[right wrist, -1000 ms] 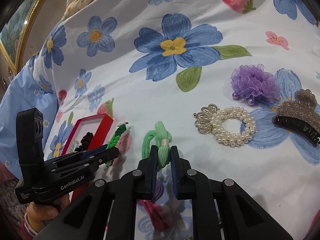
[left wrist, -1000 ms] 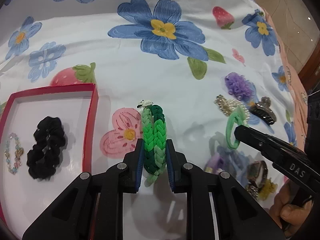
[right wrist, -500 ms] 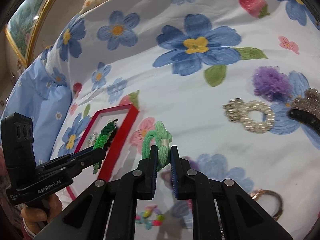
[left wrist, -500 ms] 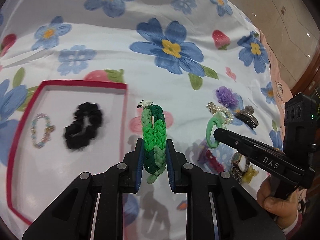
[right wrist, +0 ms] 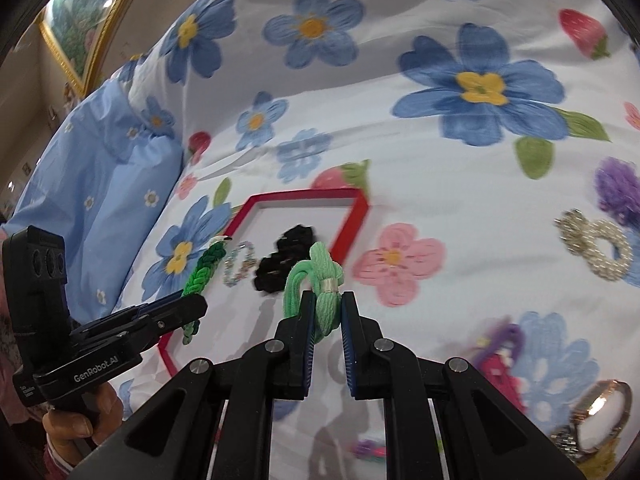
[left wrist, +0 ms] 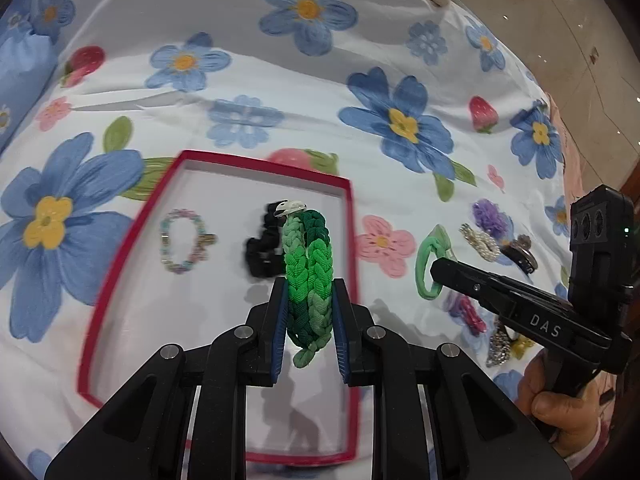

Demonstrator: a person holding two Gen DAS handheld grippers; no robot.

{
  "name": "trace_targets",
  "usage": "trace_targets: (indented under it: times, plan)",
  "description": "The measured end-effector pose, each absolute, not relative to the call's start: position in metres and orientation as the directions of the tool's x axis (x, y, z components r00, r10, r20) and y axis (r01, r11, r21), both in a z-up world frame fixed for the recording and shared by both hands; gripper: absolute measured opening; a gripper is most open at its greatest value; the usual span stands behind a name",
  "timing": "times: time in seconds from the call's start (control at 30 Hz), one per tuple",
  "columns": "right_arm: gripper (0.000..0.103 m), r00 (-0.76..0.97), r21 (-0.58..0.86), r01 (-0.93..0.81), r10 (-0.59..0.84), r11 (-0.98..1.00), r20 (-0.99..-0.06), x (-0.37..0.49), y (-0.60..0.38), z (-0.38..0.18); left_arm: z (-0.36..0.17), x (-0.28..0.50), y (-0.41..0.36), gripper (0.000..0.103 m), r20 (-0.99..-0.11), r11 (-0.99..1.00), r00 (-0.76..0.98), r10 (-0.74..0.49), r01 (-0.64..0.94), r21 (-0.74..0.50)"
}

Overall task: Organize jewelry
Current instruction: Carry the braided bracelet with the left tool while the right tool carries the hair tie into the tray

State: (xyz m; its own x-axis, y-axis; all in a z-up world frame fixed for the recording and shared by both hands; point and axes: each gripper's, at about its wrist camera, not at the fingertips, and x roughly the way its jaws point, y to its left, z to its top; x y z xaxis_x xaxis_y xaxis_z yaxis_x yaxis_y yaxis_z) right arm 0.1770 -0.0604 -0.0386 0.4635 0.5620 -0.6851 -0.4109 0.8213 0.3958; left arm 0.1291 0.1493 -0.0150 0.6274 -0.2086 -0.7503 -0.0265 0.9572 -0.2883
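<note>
My left gripper (left wrist: 309, 300) is shut on a green braided bracelet (left wrist: 307, 264) and holds it above the red-rimmed tray (left wrist: 352, 216). In the tray lie a black scrunchie (left wrist: 260, 256) and a pastel bead bracelet (left wrist: 182, 240). My right gripper (right wrist: 325, 312) is shut on a light green hair tie (right wrist: 320, 280), held in the air near the tray's right rim (right wrist: 352, 228). The right gripper also shows in the left wrist view (left wrist: 436, 272), and the left gripper in the right wrist view (right wrist: 192, 304).
On the flowered bedsheet to the right lie a pearl bracelet (right wrist: 600, 252), a purple scrunchie (right wrist: 620, 188), a dark hair claw (left wrist: 520, 252), a watch (right wrist: 600, 412) and small colourful clips (right wrist: 500, 368). A blue pillow (right wrist: 100, 168) lies at the left.
Both grippers have lifted and swung left toward the tray with their items still held. The left gripper now hangs over the tray; the right one has neared its right rim.
</note>
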Motion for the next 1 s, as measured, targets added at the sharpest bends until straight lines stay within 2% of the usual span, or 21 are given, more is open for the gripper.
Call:
trace_targets:
  times: [0.5,1.0]
  plan:
    - [0.013,0.371,0.323,-0.505,0.539,0.801,-0.756,0.198,0.034,-0.064,-0.058,0.148,0.208,0.019,-0.804,0.962,0.582,-0.125,-0.129,-0.243]
    - [0.017,0.329,0.285,-0.493,0.479,0.822,-0.814,0.217,0.052,-0.094,-0.088,0.164,0.213,0.020,-0.841,0.957,0.526,-0.130,-0.154,-0.245]
